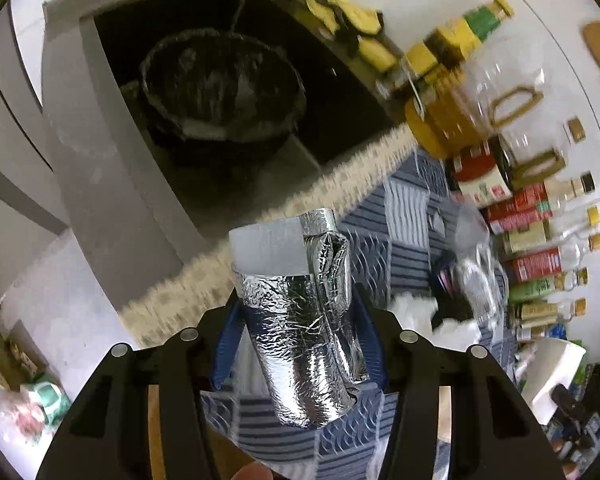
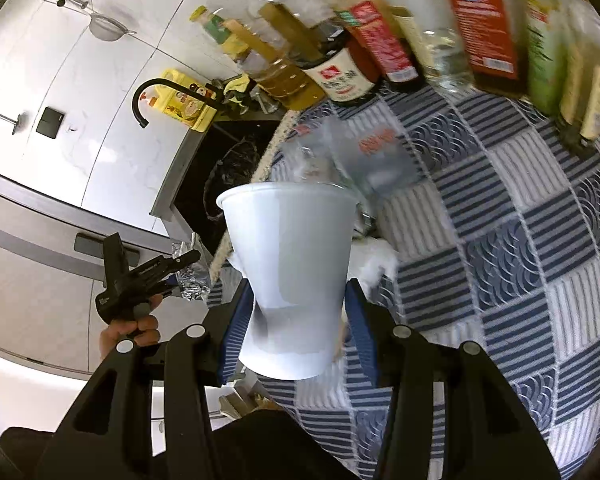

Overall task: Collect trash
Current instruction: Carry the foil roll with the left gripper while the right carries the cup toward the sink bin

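Note:
My left gripper (image 1: 296, 302) is shut on a foil-wrapped roll (image 1: 300, 344) with a white band at its top, held upright between the blue pads. Beyond it, a bin lined with a black bag (image 1: 220, 88) sits in the dark sink. My right gripper (image 2: 299, 285) is shut on a white paper cup (image 2: 292, 240), mouth away from me. The right wrist view also shows the left gripper (image 2: 180, 276) with the foil, held by a hand (image 2: 140, 328), near the sink's edge. A clear plastic wrapper (image 2: 356, 156) and white tissue (image 2: 372, 260) lie on the checked cloth (image 2: 500, 240).
Several sauce bottles (image 1: 540, 232) and two oil jugs (image 1: 480, 96) line the wall behind the cloth. A black faucet (image 2: 148, 96) arches over the sink. Yellow sponges (image 1: 340, 12) lie on the sink's rim. Another white cup (image 1: 552, 368) lies at the right.

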Tool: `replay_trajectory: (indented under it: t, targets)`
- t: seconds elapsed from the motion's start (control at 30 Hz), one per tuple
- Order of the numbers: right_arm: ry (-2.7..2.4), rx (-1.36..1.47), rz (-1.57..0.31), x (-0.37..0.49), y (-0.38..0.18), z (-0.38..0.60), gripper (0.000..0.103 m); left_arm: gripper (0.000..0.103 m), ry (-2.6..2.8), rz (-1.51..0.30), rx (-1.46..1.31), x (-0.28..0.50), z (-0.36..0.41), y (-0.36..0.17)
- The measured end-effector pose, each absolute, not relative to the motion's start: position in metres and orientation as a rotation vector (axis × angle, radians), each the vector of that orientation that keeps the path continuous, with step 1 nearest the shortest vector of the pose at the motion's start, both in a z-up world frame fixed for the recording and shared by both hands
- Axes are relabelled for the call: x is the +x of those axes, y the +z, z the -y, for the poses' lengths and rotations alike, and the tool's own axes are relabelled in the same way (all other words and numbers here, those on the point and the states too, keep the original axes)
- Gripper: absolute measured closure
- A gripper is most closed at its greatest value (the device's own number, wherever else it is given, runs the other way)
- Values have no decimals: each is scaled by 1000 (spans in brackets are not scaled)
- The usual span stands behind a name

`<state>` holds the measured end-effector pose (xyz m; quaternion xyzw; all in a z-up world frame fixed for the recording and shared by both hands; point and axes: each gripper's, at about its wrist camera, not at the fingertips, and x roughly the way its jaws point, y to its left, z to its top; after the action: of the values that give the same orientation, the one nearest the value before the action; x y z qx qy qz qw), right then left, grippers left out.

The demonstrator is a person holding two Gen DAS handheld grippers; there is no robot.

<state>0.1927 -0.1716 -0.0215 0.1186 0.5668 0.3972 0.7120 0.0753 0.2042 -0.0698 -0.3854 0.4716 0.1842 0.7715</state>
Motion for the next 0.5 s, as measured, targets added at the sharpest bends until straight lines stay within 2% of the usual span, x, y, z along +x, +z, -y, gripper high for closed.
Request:
replay_trajectory:
  t: [0.37,0.5]
  targets:
    - [938,183,-1264,206,-5,47,55,53,351,-961,-848,80,-283,-50]
    - [947,181,-1260,216,1,2,55,53,317,-993,-833,96,-313,-53]
